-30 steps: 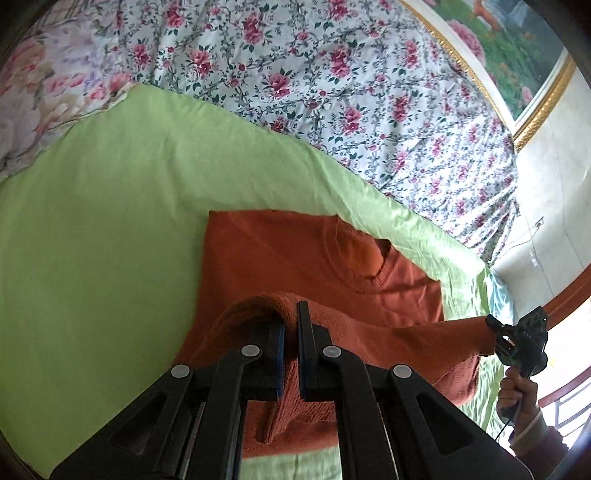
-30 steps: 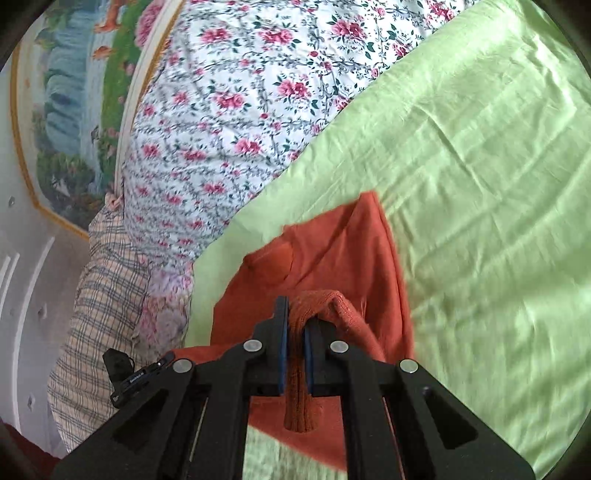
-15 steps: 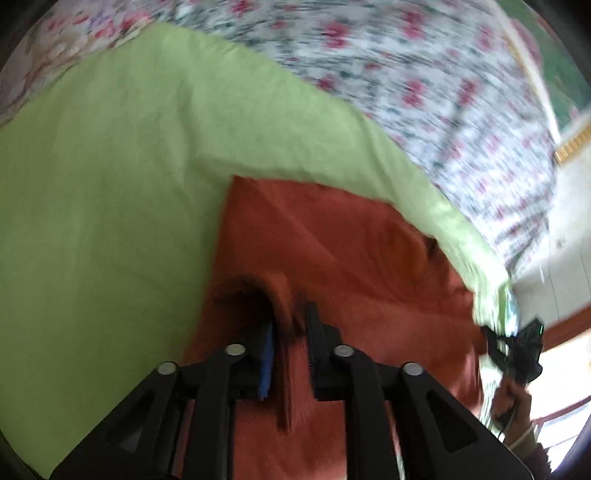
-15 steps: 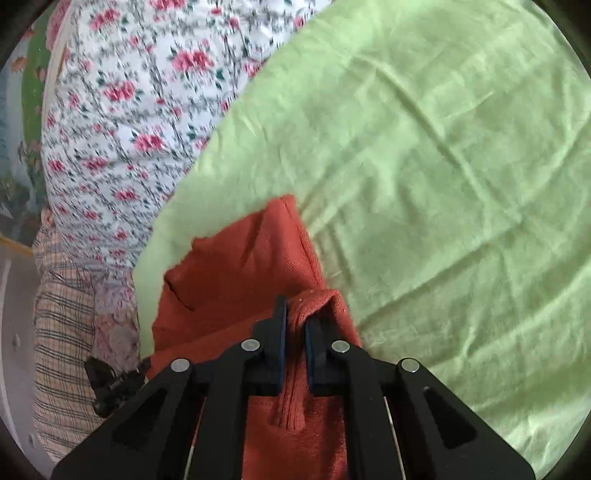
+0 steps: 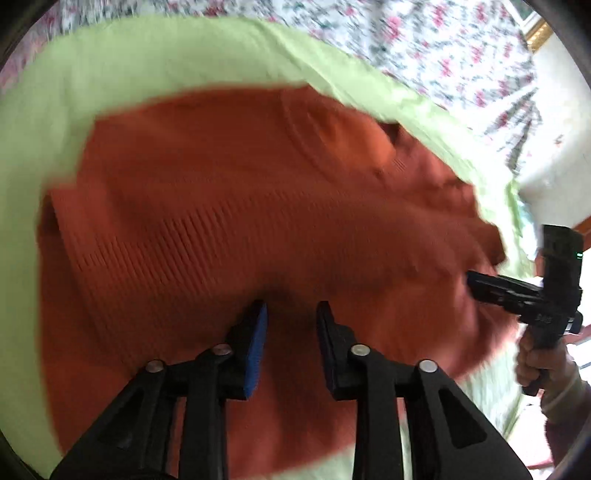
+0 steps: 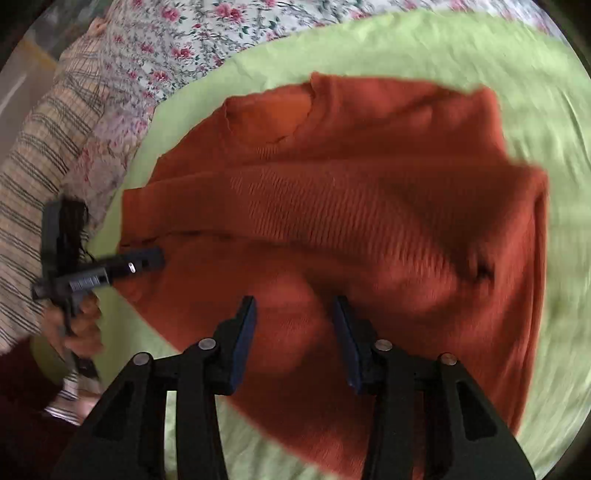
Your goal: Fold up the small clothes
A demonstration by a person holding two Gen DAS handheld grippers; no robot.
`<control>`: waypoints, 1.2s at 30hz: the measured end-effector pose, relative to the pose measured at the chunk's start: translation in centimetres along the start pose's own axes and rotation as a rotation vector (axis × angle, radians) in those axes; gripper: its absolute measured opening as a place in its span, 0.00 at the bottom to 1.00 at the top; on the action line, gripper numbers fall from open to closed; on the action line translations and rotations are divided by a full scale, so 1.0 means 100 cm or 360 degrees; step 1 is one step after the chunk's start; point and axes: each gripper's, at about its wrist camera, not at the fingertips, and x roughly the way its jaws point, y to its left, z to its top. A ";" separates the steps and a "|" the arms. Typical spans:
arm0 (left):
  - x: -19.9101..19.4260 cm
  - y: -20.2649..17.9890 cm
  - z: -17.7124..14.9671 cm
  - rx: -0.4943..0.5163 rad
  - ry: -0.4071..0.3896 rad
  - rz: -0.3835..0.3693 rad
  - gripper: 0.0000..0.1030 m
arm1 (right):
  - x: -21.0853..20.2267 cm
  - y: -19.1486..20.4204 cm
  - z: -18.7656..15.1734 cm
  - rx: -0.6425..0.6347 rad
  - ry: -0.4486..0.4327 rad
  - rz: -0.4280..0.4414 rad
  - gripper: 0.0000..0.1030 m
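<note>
An orange knit sweater (image 5: 240,192) lies folded over on the green sheet (image 5: 110,66), its ribbed hem band across the middle and the neck hole toward the far side. My left gripper (image 5: 291,317) is open and empty just above the near part of the sweater. My right gripper (image 6: 293,314) is open and empty over the sweater (image 6: 369,192) too. Each gripper shows in the other's view, the right one (image 5: 476,284) at the sweater's right edge, the left one (image 6: 157,258) at its left edge. Both views are motion-blurred.
The green sheet (image 6: 535,74) covers the bed around the sweater. A floral quilt (image 5: 424,44) lies beyond it, and a plaid cloth (image 6: 40,147) lies at the left in the right wrist view. A gold picture frame (image 5: 537,27) and wall stand at the far right.
Both grippers carried the pinched hem forward over the sweater's upper half, then opened and let it go. The sweater now lies folded in half.
</note>
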 end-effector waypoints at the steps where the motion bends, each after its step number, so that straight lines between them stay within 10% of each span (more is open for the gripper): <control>1: 0.002 0.003 0.012 -0.0004 -0.0014 0.0041 0.21 | 0.001 -0.007 0.012 -0.0004 -0.0028 -0.0039 0.39; 13: -0.038 0.047 0.100 -0.0282 -0.0383 0.0260 0.45 | -0.053 -0.089 0.096 0.0365 -0.0483 -0.0252 0.35; 27: -0.090 0.098 -0.065 -0.0511 -0.0242 0.0260 0.46 | -0.054 -0.012 0.012 0.0373 -0.0344 -0.0153 0.36; 36: -0.097 0.061 -0.127 -0.0456 -0.0127 -0.0001 0.55 | -0.061 0.037 -0.040 0.0404 -0.0295 -0.0133 0.36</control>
